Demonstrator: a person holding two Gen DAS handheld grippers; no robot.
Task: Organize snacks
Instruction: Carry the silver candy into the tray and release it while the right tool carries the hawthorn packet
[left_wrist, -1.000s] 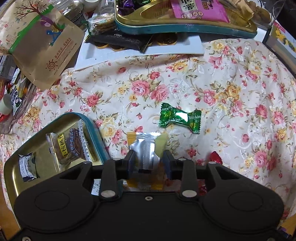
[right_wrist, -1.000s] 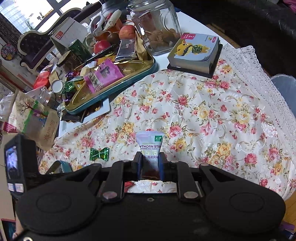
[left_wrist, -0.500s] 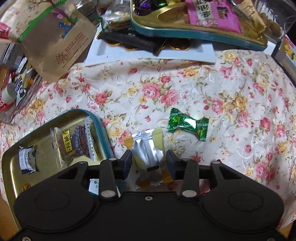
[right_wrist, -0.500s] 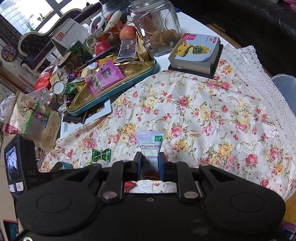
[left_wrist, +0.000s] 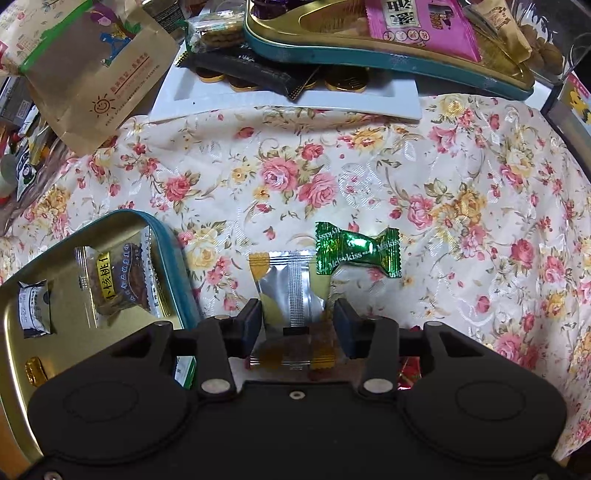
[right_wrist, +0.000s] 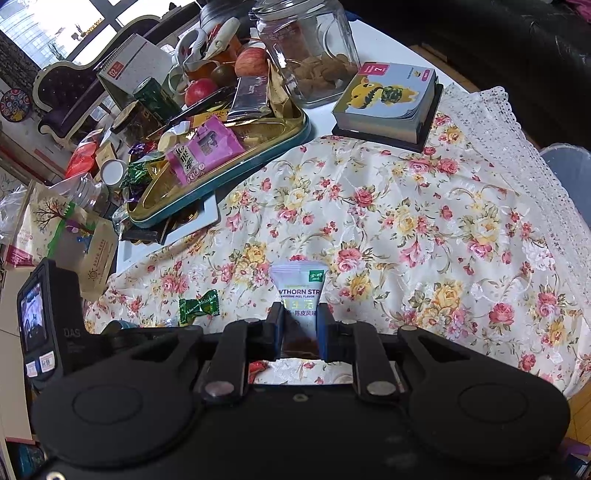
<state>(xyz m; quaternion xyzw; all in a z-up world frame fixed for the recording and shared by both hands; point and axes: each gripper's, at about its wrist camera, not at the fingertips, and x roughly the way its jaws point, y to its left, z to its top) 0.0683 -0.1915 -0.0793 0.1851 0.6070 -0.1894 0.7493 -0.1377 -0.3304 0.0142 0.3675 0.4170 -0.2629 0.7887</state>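
Left wrist view is showing me the left gripper pointing steeply down at the floral tablecloth, and its jaws are opening. A silver snack packet with yellow corners is lying between them on the cloth; the left pad is sitting right at the packet's edge and the right pad is standing just clear of it, so I am not gripping it. Just beyond the right fingertip, a green Meltykiss candy is resting on the cloth, close beside the packet's far corner. To the left of the gripper, a gold tin with a teal rim is sitting on the table, holding a walnut-cake packet and a small white wrapped sweet. Farther out, I am seeing a white tray of gold coins under a second teal-rimmed tin.

Right wrist view is giving me what the left one cannot: the right gripper, clamped tight on a white hawthorn strip packet, which is sticking out beyond the fingertips above the cloth. From here I am also seeing the green candy to the left, the back of the other gripper's camera at the left edge, a glass jar and a picture book at the table's far side.
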